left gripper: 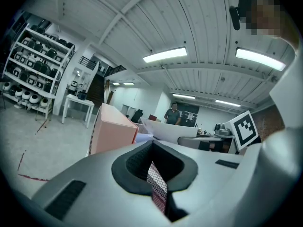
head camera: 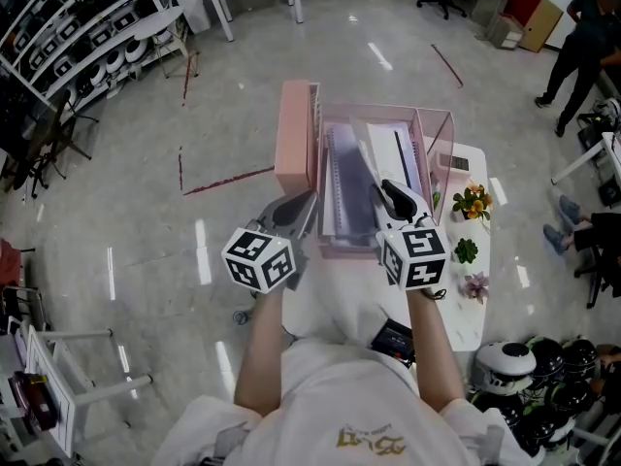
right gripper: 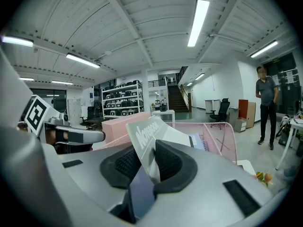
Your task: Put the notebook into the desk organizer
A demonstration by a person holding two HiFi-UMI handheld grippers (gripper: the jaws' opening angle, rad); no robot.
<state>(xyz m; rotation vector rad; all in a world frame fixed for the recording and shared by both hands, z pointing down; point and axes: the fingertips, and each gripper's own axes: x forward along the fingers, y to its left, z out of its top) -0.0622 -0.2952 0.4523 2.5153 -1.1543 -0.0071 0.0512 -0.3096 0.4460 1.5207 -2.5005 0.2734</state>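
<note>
The pink mesh desk organizer [head camera: 388,113] [right gripper: 222,136] stands on a white table [head camera: 482,299]. A thin grey notebook [head camera: 372,168] [right gripper: 147,136] printed "Notebook" stands tilted over the organizer's middle, above other books [head camera: 347,187] inside. My right gripper [head camera: 388,190] [right gripper: 144,167] is at its near edge. The notebook sits between the jaws, leaning on the right pad [right gripper: 171,162], with a gap to the left pad. My left gripper [head camera: 303,202] [left gripper: 154,174] is at the organizer's front left corner, shut on a strip of its mesh wall [left gripper: 156,186].
A tall pink box [head camera: 294,134] [left gripper: 111,131] adjoins the organizer's left side. Small flower pots [head camera: 473,202] line the table's right edge. Helmets [head camera: 505,362] lie on the floor at the lower right. People stand at the far right [head camera: 582,47]; shelving [head camera: 78,37] stands at the upper left.
</note>
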